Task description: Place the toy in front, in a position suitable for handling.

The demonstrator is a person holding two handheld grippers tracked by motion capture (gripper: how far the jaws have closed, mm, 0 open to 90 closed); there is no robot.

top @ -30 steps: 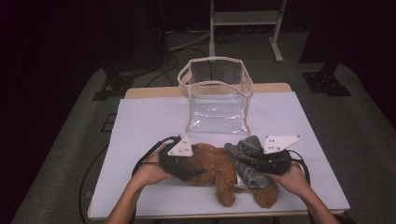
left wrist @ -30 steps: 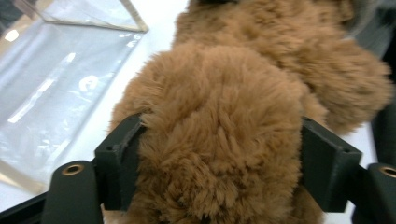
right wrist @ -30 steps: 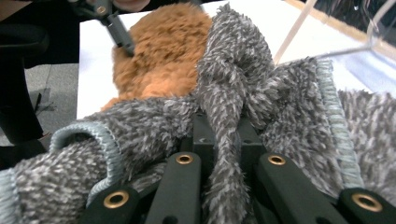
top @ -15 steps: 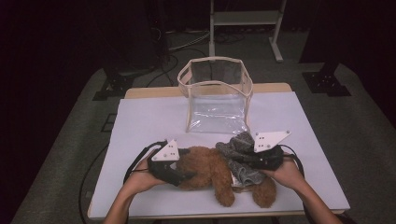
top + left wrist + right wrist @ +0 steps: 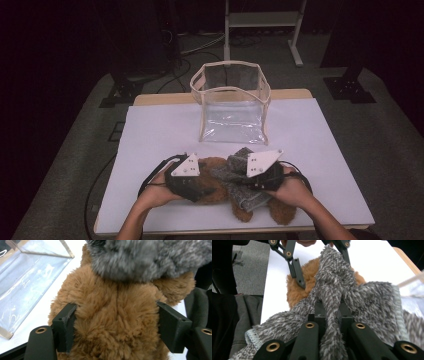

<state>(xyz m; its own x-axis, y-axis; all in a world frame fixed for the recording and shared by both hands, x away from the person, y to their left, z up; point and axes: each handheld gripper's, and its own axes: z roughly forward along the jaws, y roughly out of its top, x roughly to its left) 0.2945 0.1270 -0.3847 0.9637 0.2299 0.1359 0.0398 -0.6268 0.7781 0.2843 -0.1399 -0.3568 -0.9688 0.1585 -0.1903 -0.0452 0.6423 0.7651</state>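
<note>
1. High view: the bear (image 5: 215, 182) lies at the near edge of the worktop (image 5: 150, 135), between both hands. The left gripper (image 5: 197, 186) grips its brown body; the right gripper (image 5: 250, 182) holds the grey cloth (image 5: 239, 170) draped over it. The clear bag (image 5: 232, 102) stands open, apart from them, toward the far edge.
2. Left gripper view: the jaws stand wide, pressed into the bear's (image 5: 112, 315) flanks on both sides. The cloth (image 5: 150, 257) covers the bear's far end.
3. Right gripper view: the jaws are nearly together, pinching a bunched fold of cloth (image 5: 332, 297).
4. Step in hand, as judged: separating the cloth from the bear. The next move calls for a steady hold on the bear while the right gripper draws the cloth clear.
5. Surroundings: white worktop sheet, grey floor (image 5: 380, 115), dark room, a metal stand (image 5: 262, 20) beyond.
</note>
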